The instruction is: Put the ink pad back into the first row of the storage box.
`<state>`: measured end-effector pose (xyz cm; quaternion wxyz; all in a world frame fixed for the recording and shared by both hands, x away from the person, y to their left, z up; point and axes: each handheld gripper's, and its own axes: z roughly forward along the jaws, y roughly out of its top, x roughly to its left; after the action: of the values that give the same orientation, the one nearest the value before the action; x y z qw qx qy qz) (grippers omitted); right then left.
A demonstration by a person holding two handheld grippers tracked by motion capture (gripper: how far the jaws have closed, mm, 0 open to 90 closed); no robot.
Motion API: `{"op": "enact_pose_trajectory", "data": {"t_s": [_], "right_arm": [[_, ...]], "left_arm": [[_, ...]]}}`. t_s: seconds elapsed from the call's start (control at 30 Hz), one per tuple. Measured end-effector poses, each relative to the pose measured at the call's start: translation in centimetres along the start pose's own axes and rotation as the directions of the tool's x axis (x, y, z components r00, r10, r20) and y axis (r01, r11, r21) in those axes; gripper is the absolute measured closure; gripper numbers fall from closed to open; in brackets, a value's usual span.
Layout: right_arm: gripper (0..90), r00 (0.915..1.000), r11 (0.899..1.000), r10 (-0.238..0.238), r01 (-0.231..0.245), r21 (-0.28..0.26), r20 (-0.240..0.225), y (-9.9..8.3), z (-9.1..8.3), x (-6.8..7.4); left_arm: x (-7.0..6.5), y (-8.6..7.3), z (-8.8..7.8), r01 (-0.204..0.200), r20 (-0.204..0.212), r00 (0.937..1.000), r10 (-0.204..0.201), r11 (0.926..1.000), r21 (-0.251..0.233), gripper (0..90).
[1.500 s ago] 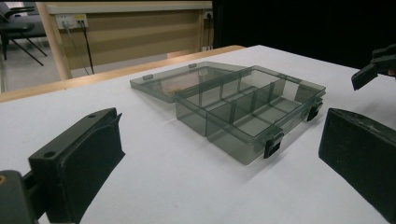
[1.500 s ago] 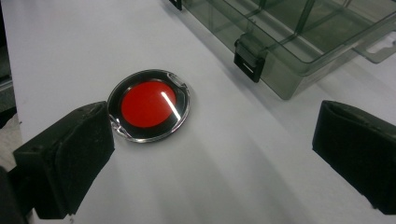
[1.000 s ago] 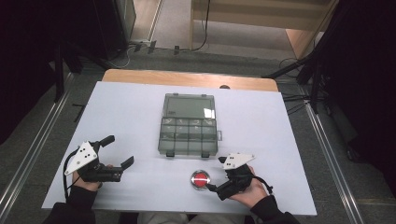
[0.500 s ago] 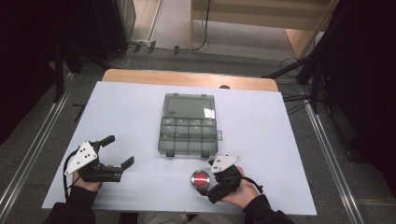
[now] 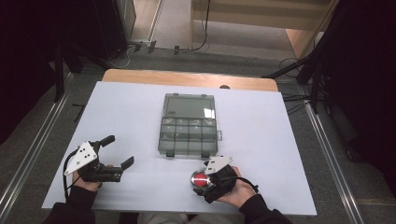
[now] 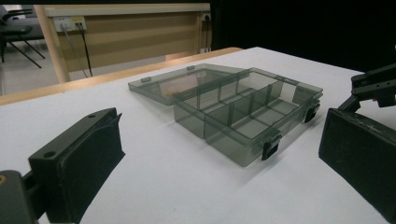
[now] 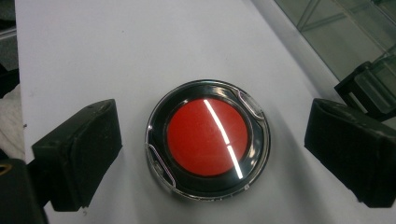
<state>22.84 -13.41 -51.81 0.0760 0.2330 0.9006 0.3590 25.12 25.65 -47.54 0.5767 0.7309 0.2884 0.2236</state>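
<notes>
Right claw straddles the red disc, jaws not yet on it

The round red-topped disc [image 7: 208, 139] lies flat on the white table [image 5: 280, 140], near its front edge and just in front of the open clear organizer box [image 5: 189, 125], and the right gripper [image 5: 205, 179] has it squarely between its two jaws. These have just been closing in, but in the right gripper view a strip of bare table shows on either side of the disc, so nothing is pinched yet. Being round, the disc offers no long axis to line up with; the squeeze only needs to stay centred. The left gripper [image 5: 117, 151] sits well apart near the table's left front, jaws spread and empty, aimed at the box.
</notes>
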Motion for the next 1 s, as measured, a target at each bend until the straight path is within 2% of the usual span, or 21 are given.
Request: {"op": "enact_pose_trajectory", "data": {"t_s": [0.17, 0.3, 0.47, 1.0], "right_arm": [[7.9, 0.9999, 1.0, -0.011, 0.011, 0.002, 0.001, 0.11, 0.2, -0.01], [14.5, 0.9997, 1.0, -0.024, 0.024, 0.005, 0.0, 0.07, 0.26, 0.0], [15.1, 0.9997, 1.0, -0.023, 0.023, 0.004, 0.005, 0.07, 0.18, -0.02], [27.9, 0.9993, 0.999, -0.036, 0.036, 0.004, -0.003, 0.04, 0.21, 0.07]], "left_arm": [[-0.01, 0.01, 0.0, 0.0, 0.001, 1.0, 0.0, 1.0, 0.0, 0.0], [-0.01, 0.01, 0.0, -0.001, 0.002, 1.0, 0.001, 1.0, 0.001, 0.0], [-0.01, 0.01, 0.0, -0.001, 0.003, 1.0, 0.001, 1.0, 0.002, 0.0], [0.07, 0.02, -0.03, 0.006, 0.006, 1.0, -0.006, 1.0, -0.003, 0.0]]}}
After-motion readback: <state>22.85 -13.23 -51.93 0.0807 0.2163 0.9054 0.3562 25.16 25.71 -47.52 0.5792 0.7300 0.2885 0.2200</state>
